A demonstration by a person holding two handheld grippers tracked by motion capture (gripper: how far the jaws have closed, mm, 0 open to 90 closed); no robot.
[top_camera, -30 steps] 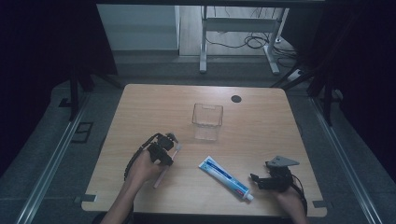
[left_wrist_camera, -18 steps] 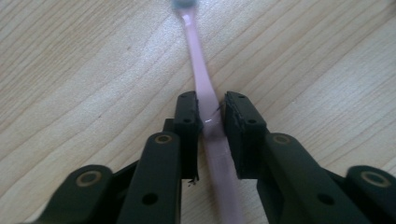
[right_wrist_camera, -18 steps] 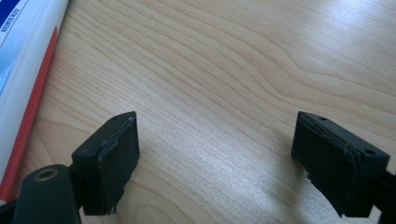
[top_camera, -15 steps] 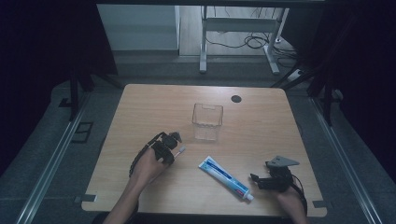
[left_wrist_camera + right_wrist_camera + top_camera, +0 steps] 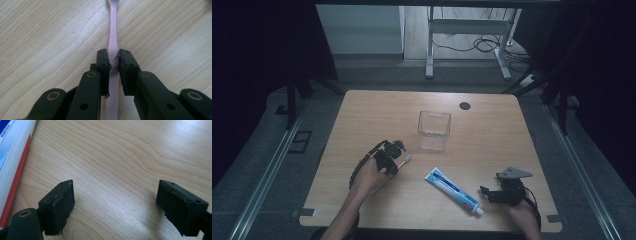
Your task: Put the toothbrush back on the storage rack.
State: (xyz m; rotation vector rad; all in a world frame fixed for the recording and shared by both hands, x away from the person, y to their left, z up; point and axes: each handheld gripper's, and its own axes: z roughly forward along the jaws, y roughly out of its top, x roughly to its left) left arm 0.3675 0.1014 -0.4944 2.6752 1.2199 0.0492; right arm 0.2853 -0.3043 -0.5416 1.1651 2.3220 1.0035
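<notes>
Pink toothbrush point(image 5: 113, 45) flat on wooden table point(image 5: 45, 37), handle pinched between nearly closed left hand-held gripper point(image 5: 113, 60).

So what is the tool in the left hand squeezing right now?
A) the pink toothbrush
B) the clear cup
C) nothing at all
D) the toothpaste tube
A: in the left gripper view the left tool has its two black jaws pressed on the thin handle of the pink toothbrush, which lies on the wooden table.
</notes>
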